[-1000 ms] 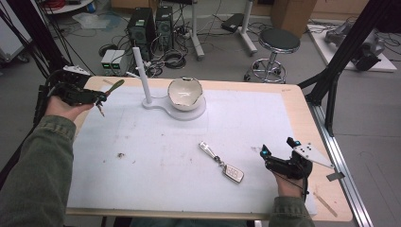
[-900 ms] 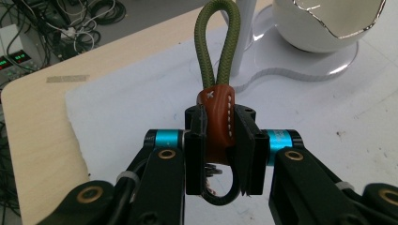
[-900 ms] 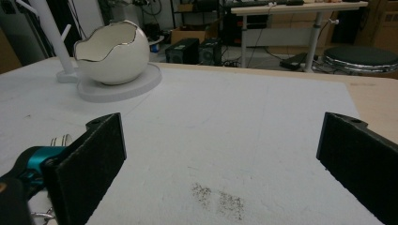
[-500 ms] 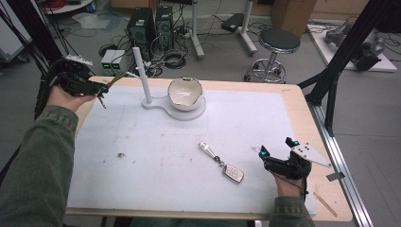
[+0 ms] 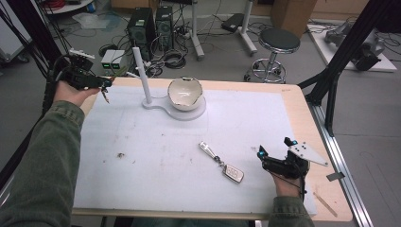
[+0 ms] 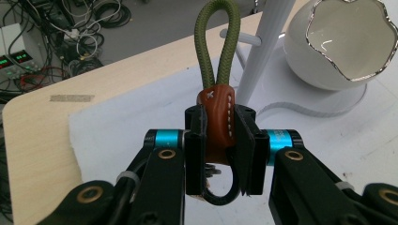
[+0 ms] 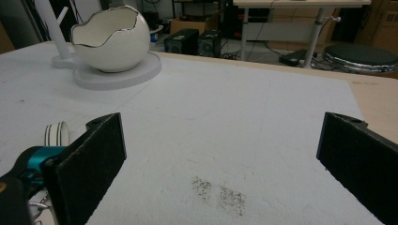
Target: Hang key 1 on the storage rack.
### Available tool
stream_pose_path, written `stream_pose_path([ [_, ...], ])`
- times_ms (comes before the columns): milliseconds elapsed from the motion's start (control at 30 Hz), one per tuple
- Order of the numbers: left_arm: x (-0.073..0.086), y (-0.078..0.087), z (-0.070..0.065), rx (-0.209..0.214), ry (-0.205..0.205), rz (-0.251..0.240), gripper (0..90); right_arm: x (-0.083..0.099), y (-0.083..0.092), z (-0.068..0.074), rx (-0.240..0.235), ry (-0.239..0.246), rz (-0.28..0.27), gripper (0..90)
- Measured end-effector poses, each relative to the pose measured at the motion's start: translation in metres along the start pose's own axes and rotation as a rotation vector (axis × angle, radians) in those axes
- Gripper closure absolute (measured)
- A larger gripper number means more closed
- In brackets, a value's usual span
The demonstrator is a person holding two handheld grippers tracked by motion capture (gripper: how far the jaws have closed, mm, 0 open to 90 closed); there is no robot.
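Note:
My left gripper [image 5: 97, 83] is shut on a keychain [image 6: 217, 117] with a brown leather tab, an olive cord loop [image 6: 218, 47] and a black clip below. It hovers over the table's back left corner, left of the white post [image 5: 141, 75], whose side peg [image 6: 244, 40] lies just behind the loop. A small key [image 5: 105, 97] dangles under the gripper. A second key fob with strap [image 5: 222, 162] lies on the white mat [image 5: 156, 161]. My right gripper [image 5: 274, 146] rests open at the mat's front right, right of that fob.
A cracked-egg-shaped white bowl [image 5: 185, 93] sits on the post's base [image 5: 196, 113]. Dark specks [image 7: 218, 192] mark the mat ahead of my right gripper [image 7: 220, 159]. A stool [image 5: 279, 42] and cabled equipment [image 5: 142, 23] stand beyond the table's far edge.
My left hand has drifted left and away from me with the keychain. The right gripper and the fob on the mat have stayed put.

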State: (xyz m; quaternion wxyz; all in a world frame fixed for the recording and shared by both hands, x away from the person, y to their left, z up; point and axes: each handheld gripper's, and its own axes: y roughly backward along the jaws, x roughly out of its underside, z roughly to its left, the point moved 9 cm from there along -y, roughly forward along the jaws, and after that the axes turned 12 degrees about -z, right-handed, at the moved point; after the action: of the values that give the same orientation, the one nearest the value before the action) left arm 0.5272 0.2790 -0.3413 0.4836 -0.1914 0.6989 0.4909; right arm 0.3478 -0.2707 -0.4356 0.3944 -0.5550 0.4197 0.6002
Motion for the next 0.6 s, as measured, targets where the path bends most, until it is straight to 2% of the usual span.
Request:
stream_pose_path([
  [167, 0.003, -0.009, -0.001, 0.002, 0.0, 0.005, 75.2, 0.001, -0.001, 0.001, -0.003, -0.004, 0.002, 0.5],
  [333, 0.006, -0.017, -0.008, 0.027, -0.014, 0.025, 75.2, 0.001, -0.001, 0.0, -0.001, -0.005, 0.001, 0.5],
  [600, 0.01, -0.025, -0.013, 0.031, -0.014, 0.034, 75.2, 0.001, 0.0, 0.0, 0.002, -0.007, 0.002, 0.5],
])
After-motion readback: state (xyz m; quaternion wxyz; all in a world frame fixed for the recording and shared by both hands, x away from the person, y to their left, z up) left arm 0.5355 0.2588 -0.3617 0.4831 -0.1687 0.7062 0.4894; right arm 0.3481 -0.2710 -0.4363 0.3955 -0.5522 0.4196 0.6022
